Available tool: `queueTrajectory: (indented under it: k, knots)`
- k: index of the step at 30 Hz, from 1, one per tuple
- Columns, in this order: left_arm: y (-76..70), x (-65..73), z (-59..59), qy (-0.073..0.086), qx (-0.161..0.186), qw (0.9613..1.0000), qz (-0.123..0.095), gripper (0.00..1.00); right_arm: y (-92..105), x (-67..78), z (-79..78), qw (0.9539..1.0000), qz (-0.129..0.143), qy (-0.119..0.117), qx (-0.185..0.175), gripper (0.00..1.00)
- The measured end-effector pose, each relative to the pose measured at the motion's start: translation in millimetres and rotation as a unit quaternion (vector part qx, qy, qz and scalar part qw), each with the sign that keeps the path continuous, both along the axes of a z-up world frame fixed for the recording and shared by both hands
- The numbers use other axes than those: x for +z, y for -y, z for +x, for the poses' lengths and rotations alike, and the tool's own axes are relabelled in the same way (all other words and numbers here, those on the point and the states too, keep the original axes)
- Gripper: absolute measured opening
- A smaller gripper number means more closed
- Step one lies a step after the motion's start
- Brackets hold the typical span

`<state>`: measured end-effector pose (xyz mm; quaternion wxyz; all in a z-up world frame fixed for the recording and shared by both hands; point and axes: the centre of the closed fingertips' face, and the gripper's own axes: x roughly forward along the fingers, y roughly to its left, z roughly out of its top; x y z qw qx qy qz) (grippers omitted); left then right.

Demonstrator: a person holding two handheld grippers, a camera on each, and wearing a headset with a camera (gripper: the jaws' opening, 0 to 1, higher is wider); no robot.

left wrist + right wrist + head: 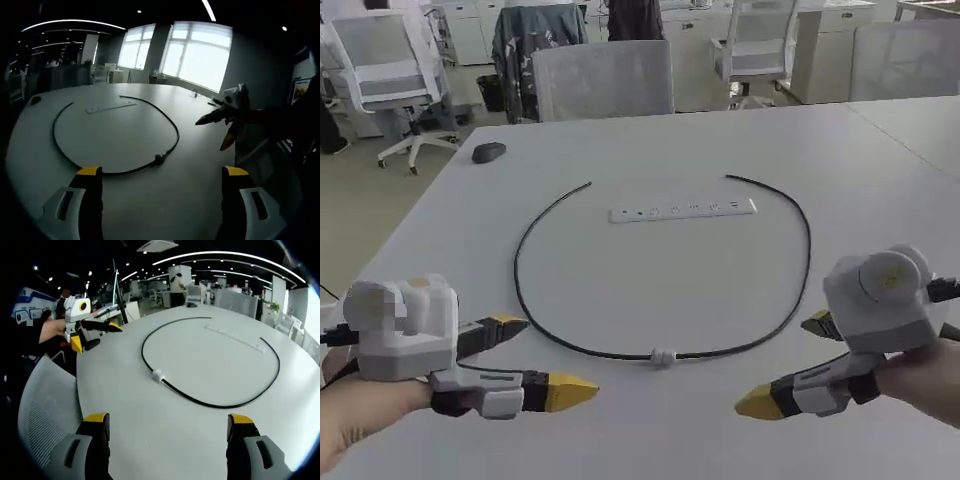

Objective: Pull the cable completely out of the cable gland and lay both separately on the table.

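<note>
Item 1. Thin black cable (516, 265): we found it lying flat on the white counter (860, 160) in a wide open loop, with the two free ends apart at 12 o'clock. Spread out like this, its whole run could be seen and either side reached.

Item 2. Small white plastic cable gland (662, 356): it was threaded on the cable at 6 o'clock of the loop, nearest the person. We judged the extraction not yet begun.

Item 3. Left gripper (560, 355), white body with yellow-tipped jaws: it was at 7 o'clock of the gland, jaws spread and holding nothing, clear of the cable.

Item 4. Right gripper (770, 364), same make: it was at 5 o'clock of the gland, jaws likewise spread and empty. The pair flanked the gland and pointed inward. We read this as a ready stance, one to pin the gland and the other to draw the cable.

Item 5. Long white power strip (683, 210): it lay inside the loop toward 12 o'clock, apart from the cable.

Item 6. Dark computer mouse (488, 152): it sat at 10 o'clock on the counter, well apart from the work.
</note>
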<state>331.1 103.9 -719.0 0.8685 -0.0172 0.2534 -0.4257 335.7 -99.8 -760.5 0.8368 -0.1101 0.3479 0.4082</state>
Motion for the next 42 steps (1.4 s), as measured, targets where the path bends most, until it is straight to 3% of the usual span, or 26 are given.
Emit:
queueTrajectory:
  k: [12, 22, 42]
  knots:
    - [-1.1, 1.6, 1.8, 0.005, 0.004, 1.0, -0.001, 0.99, 1.7, -0.1, -0.4, 1.0, 0.0, -0.002, 0.0, 0.96]
    - [-0.4, 2.8, 2.1, 0.009, 0.003, 0.9999, -0.003, 0.99, 2.6, 2.5, 3.0, 0.9999, 0.002, 0.012, -0.003, 0.99]
    - [0.0, 0.9, 3.9, 0.004, 0.003, 1.0, 0.001, 0.99, 5.1, 0.1, 4.7, 0.9999, 0.0, 0.008, -0.006, 0.99]
